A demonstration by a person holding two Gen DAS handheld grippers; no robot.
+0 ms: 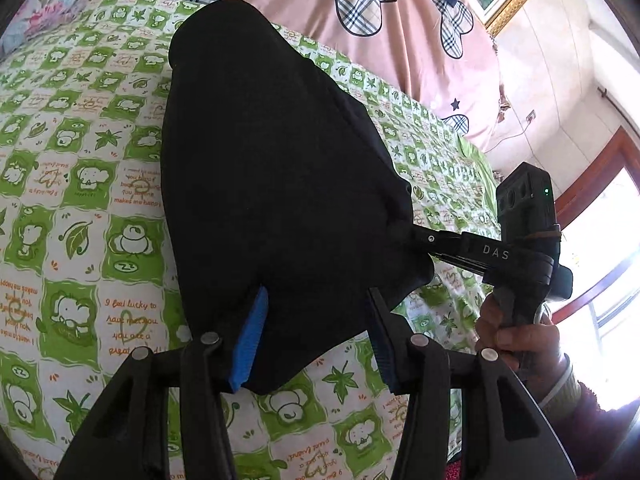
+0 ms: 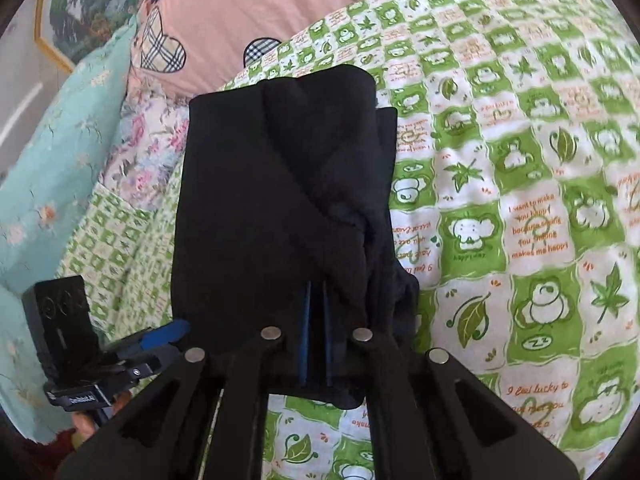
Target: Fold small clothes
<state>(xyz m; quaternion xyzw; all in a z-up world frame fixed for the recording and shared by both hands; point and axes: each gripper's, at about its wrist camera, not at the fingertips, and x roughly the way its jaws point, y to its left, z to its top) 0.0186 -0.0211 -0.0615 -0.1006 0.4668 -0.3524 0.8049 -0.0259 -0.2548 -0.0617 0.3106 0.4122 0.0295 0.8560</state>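
Note:
A small black garment (image 1: 272, 184) lies partly folded on the green-and-white patterned bed sheet (image 1: 80, 200). My left gripper (image 1: 316, 320) is open, its blue-padded fingers (image 1: 250, 344) straddling the garment's near edge. My right gripper (image 2: 316, 316) is shut on the garment's (image 2: 280, 184) near edge, the blue pads almost together with cloth draped over them. In the left wrist view the right gripper (image 1: 404, 236) enters from the right and pinches the garment's right corner. In the right wrist view the left gripper (image 2: 168, 334) shows at the lower left beside the garment.
A pink quilt (image 1: 400, 12) with plaid hearts lies at the far side of the bed. A teal floral pillow (image 2: 48, 200) and a flowered cloth (image 2: 148, 148) lie to the left. A framed picture (image 2: 80, 12) hangs on the wall. A window (image 1: 608, 300) is at the right.

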